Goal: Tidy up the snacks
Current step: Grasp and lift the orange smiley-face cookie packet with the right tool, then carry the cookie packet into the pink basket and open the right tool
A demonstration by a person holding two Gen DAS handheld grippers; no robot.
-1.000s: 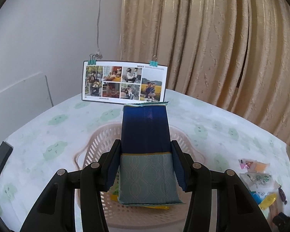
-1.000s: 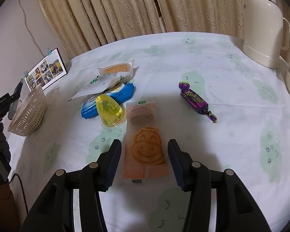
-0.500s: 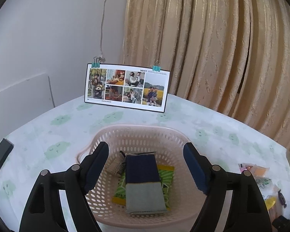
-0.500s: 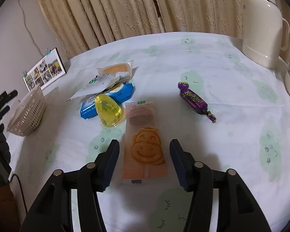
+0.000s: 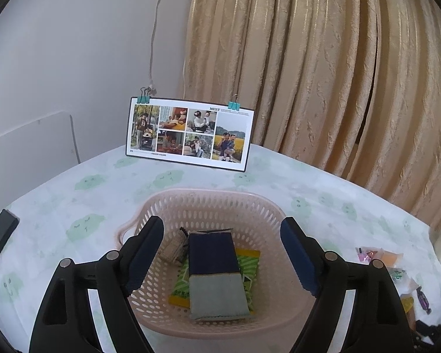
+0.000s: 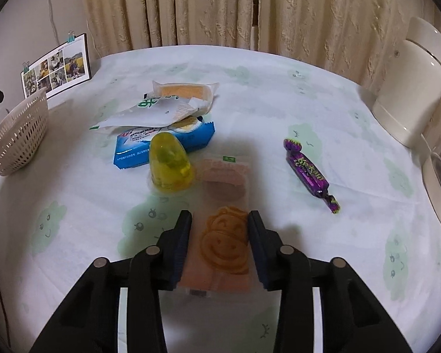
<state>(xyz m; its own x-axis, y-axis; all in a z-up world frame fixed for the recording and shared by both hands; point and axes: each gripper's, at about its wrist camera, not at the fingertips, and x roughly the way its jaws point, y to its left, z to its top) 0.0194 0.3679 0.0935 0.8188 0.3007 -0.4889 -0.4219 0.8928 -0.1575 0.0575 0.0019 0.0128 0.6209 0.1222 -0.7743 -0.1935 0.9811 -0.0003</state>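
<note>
My left gripper (image 5: 222,223) is open and hovers over a pink perforated basket (image 5: 214,198). In the basket a blue-and-grey packet (image 5: 216,276) lies flat on a green packet (image 5: 251,266), with a small beige wrapped snack (image 5: 173,250) beside them. My right gripper (image 6: 219,216) is low over the table, its pads pressed against both long edges of an orange smiley-face snack packet (image 6: 225,241) that lies flat. Just beyond it are a pink packet (image 6: 225,173) and a yellow jelly cup (image 6: 169,164).
Further back lie a blue packet (image 6: 132,147), a white packet (image 6: 150,111), an orange cake packet (image 6: 185,89) and a purple candy (image 6: 308,173). A cream kettle (image 6: 408,88) stands at the right, the basket (image 6: 17,135) at the left edge. A photo card (image 5: 188,131) stands behind the basket.
My left gripper let go of the blue-and-grey packet, which now lies in the basket, and its jaws opened wide. My right gripper came down and narrowed onto the smiley packet.
</note>
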